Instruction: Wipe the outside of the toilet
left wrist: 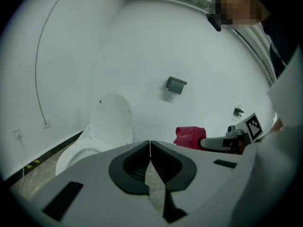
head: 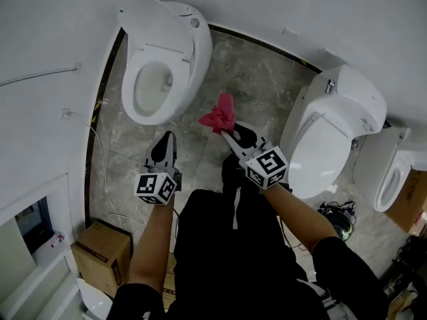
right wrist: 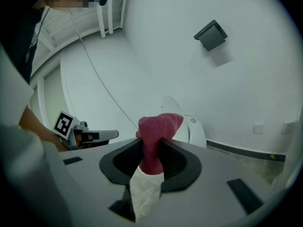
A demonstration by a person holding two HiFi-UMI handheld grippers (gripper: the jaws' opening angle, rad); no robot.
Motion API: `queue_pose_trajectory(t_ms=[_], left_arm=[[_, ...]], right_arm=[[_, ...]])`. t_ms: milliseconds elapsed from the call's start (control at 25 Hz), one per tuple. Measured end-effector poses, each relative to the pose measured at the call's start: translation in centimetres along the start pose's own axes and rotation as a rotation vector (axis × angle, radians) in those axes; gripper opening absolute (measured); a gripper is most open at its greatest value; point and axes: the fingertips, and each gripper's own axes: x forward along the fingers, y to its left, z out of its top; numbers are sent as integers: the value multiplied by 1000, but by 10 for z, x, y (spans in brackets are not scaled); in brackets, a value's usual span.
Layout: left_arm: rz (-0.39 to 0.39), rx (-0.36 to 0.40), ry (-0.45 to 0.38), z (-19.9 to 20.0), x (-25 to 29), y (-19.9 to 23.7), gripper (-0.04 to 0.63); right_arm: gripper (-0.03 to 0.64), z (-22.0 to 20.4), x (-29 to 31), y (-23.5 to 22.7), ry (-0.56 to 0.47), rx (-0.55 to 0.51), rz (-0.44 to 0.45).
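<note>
A grey marbled floor (head: 267,79) is enclosed by white walls, and three white toilets are ranged along them. The open-lidded toilet (head: 193,52) is seen at upper left and the closed toilet (head: 333,132) at right, with a third toilet (head: 393,172) beyond it. A red cloth (head: 219,115) is clamped between the jaws of the right gripper (head: 225,133), bunched up and protruding past the tips. It is held over the floor between the two nearer toilets, touching neither. The left gripper (head: 168,137) is held beside it, jaws pressed together with nothing between them. A cardboard box (head: 103,249) is set by the left wall.
</note>
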Motion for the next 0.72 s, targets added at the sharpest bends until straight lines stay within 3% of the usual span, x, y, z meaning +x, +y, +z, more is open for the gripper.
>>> queue_pose_trajectory(t_ms=[280,720], left_arm=[[-53,37,50,-18,76,40,18],[-205,54,162,-88,163,131,18]], right_arm=[[125,-25,74,-59,28,-11,-59],[125,-101,190,-155,45,3,-307]])
